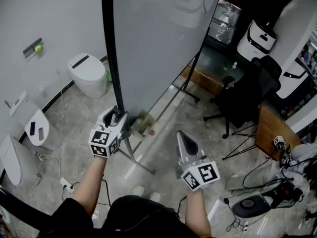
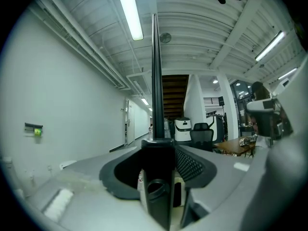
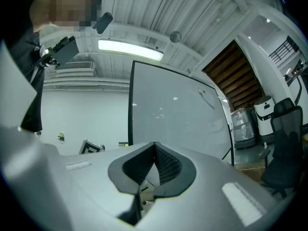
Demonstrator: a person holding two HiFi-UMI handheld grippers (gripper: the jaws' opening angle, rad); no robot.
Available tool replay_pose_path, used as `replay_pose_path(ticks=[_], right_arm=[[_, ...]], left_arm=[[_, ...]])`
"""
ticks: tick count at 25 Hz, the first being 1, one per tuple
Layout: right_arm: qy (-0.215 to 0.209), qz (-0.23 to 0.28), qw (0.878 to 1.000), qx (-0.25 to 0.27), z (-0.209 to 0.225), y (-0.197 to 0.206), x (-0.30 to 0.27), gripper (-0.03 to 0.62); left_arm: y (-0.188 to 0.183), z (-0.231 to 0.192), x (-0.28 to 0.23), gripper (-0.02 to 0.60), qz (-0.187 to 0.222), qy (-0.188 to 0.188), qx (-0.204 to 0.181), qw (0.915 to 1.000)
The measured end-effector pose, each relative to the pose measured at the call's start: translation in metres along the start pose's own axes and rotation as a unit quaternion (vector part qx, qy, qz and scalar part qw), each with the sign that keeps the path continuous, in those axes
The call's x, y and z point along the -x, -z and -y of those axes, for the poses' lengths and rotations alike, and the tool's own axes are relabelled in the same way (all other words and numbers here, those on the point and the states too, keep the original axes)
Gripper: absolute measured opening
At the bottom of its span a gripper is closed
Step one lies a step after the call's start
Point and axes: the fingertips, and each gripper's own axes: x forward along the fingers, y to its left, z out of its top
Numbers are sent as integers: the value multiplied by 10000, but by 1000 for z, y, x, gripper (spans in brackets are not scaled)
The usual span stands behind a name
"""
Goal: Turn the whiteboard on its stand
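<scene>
Whiteboard (image 1: 158, 48) edge between left gripper (image 1: 120, 117) fingers (image 2: 190, 165)

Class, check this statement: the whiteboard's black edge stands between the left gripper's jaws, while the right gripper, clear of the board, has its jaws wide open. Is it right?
Not quite. The right gripper's jaws are together with nothing between them, as the right gripper view shows. The rest stands: the whiteboard's black edge is between the left gripper's jaws, and the right gripper is clear of the board.
</scene>
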Motion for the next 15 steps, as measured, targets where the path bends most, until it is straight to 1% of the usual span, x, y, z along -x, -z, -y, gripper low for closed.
replay_pose_path(ticks=[3,7,15], right_arm=[[-9,4,10000,-8,2,-1,3,9],[51,51,10000,-6,6,-3,7,9],[116,104,9999,4,6,-7,18,9]], left_arm=[[-8,-1,9,229,82,-53,3,10000],[-19,0,12,230,184,-34,-55,9998],[-19,4,14,229,182,-72,-23,9998]])
